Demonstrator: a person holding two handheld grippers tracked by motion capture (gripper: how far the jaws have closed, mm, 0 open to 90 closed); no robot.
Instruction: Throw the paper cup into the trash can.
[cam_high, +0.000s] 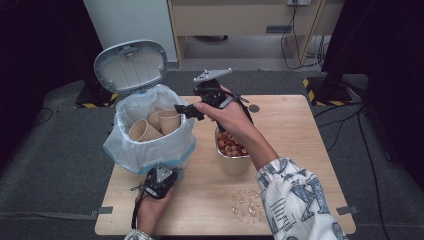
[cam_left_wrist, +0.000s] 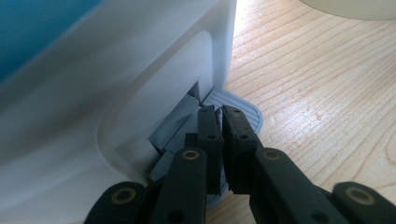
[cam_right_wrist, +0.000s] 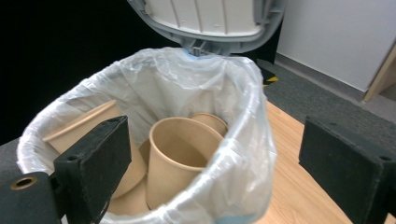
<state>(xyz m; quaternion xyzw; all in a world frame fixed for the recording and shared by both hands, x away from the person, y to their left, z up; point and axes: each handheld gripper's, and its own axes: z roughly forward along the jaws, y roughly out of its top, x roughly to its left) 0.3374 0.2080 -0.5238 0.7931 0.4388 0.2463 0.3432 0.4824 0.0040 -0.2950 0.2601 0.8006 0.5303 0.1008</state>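
Brown paper cups (cam_high: 155, 126) stand in the bag-lined bin (cam_high: 150, 145), lid (cam_high: 131, 65) up, beside a pot (cam_high: 232, 160) of what look like nuts on the tabletop (cam_high: 290, 130). Left gripper (cam_left_wrist: 219, 116): jaws closed, tips on the bin's grey pedal (cam_left_wrist: 243, 109). Right gripper (cam_right_wrist: 210, 158): jaws wide apart, empty, facing the cups (cam_right_wrist: 180, 154).

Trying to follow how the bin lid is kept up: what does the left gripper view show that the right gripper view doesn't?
Left gripper view: the left claw, shut, tips on the bin's grey foot pedal at the white base.

Right gripper view: the right claw, open with nothing between its jaws, facing the raised lid, the plastic liner and the brown paper cups inside.

Both: the wooden table.
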